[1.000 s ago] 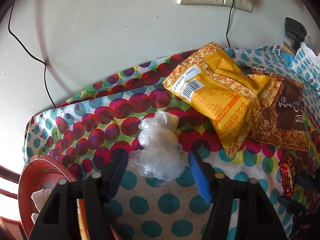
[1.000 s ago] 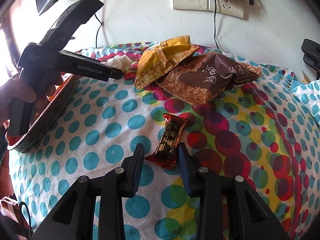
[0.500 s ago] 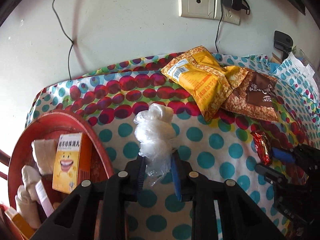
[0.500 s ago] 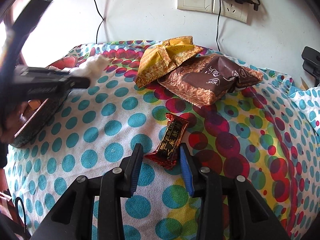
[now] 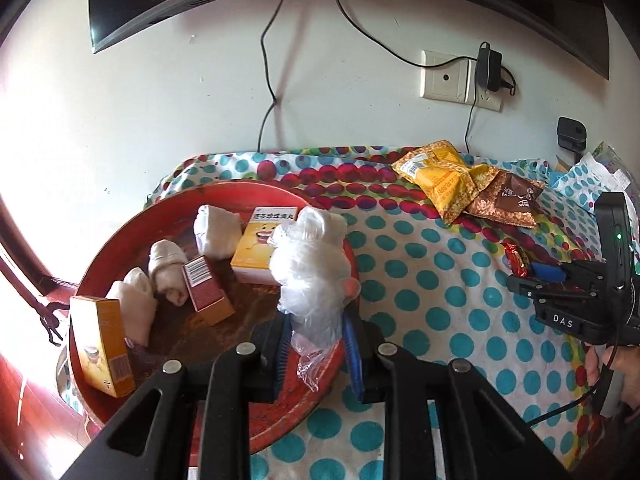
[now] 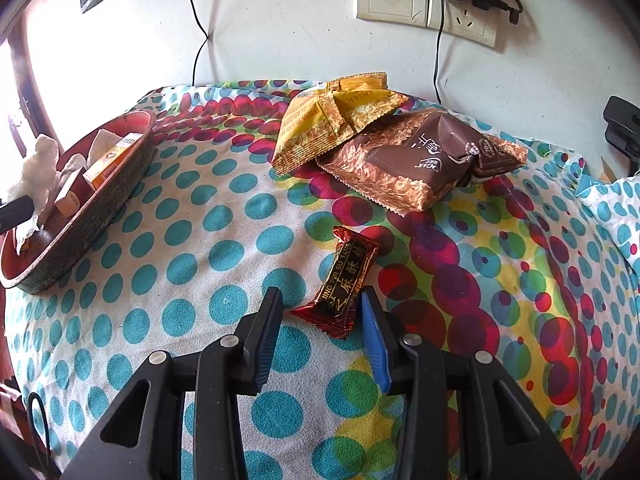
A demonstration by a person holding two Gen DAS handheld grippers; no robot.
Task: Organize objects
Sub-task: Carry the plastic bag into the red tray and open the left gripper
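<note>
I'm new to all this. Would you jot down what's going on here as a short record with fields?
Surface: table under a spotted cloth
Left gripper: shut on a crumpled clear plastic bag, held above the red tray
In the tray: small boxes and rolled white cloths
Right gripper: open, its jaws either side of a dark red candy bar lying on the cloth
Snack bags: yellow bag overlapping the brown bag, near the wall
</note>
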